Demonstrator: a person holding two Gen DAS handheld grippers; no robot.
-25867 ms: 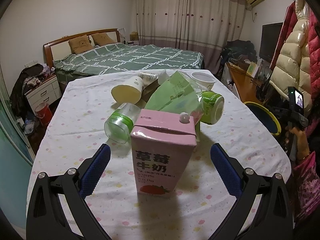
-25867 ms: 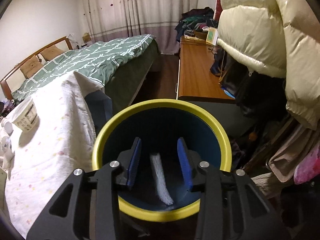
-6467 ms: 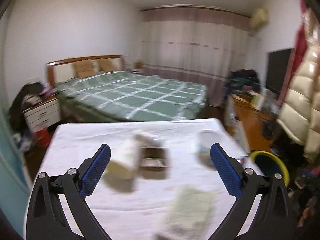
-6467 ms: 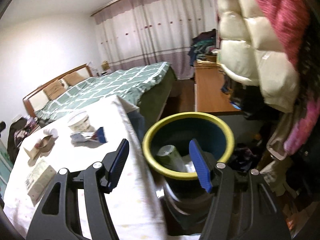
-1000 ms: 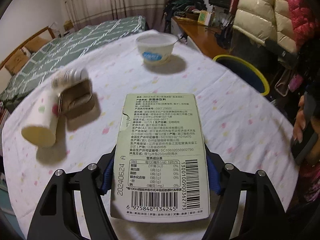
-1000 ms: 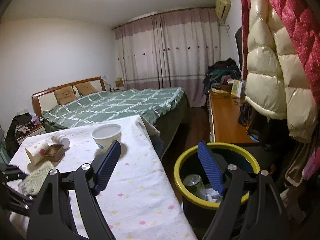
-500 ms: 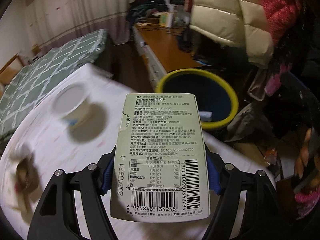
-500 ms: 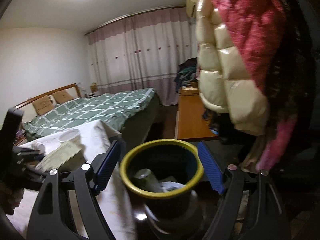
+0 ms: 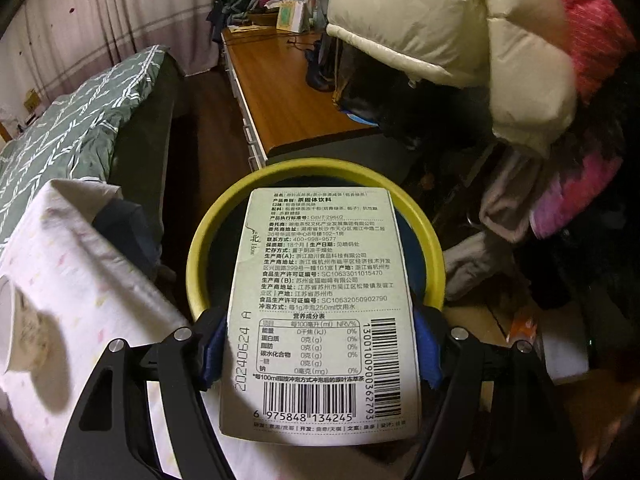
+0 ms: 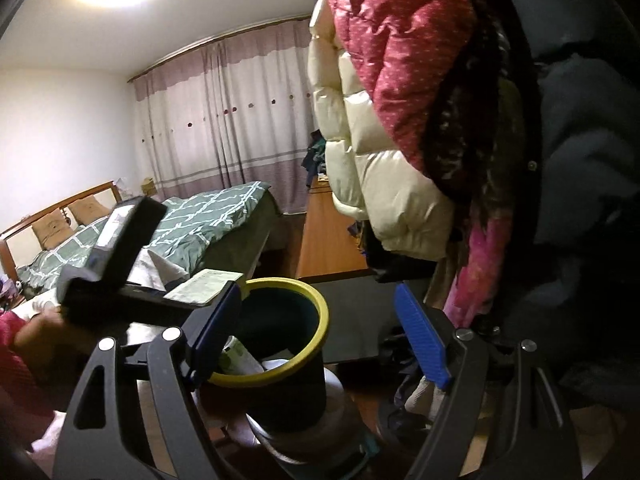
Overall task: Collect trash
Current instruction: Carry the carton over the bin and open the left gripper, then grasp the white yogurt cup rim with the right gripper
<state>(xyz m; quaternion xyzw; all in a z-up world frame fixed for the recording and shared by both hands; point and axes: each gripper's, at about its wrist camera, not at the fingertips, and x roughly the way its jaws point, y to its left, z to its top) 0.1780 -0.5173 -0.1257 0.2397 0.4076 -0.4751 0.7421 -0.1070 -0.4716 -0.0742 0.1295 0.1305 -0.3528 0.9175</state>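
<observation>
A flat pale green drink-mix box (image 9: 320,280) with black print and barcodes sits between the blue pads of my left gripper (image 9: 320,348). Its jaws are opening, and the pads still touch the box's edges. The box hangs tilted just above the yellow-rimmed dark bin (image 9: 218,224). In the right wrist view the same box (image 10: 204,286) pokes over the bin's rim (image 10: 322,320) from the left. A green and white bottle (image 10: 240,356) and white paper lie inside the bin. My right gripper (image 10: 320,340) stands open near the bin, with nothing between its pads.
The table with the dotted white cloth (image 9: 80,300) is left of the bin, with a white cup (image 9: 16,328) at its edge. A green bed (image 9: 60,132) and a wooden desk (image 9: 288,92) lie beyond. Puffy jackets (image 9: 460,40) hang at the right above piled clothes.
My left gripper has carried the box from above the table to over the bin. The right gripper has swung right, so the bin now lies low and left in its view.
</observation>
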